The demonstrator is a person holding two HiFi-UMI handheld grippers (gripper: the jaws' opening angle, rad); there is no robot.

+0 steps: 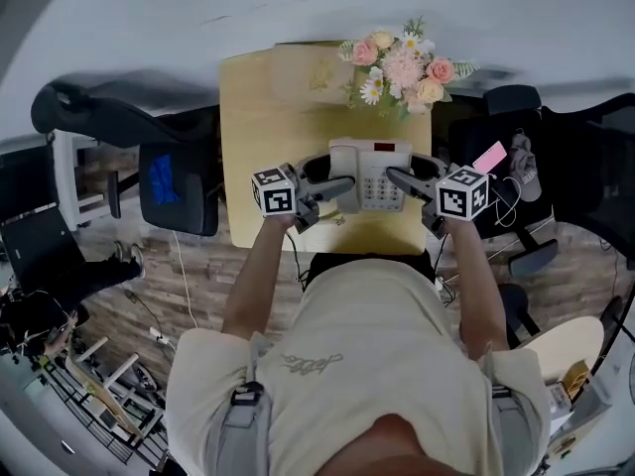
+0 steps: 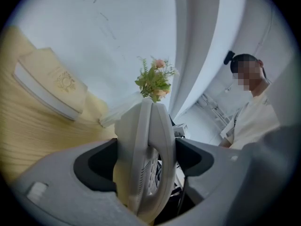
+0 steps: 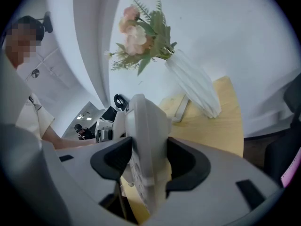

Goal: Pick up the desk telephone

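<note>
A white desk telephone point(image 1: 372, 174) with a keypad and a red panel is above the wooden desk point(image 1: 258, 117) near its front edge, held from both sides. My left gripper point(image 1: 342, 185) is shut on its left edge, and the phone point(image 2: 148, 159) fills the gap between the dark pads. On the other side my right gripper point(image 1: 399, 178) is shut on the right edge, with the telephone point(image 3: 143, 149) seen edge-on between its jaws. The phone looks tilted and lifted off the desktop in both gripper views.
A white vase with pink and white flowers point(image 1: 402, 67) stands at the desk's far right, close behind the phone. A pale box point(image 2: 47, 86) lies on the far part of the desk. Dark office chairs point(image 1: 179, 186) flank the desk. A person point(image 2: 251, 107) stands in the background.
</note>
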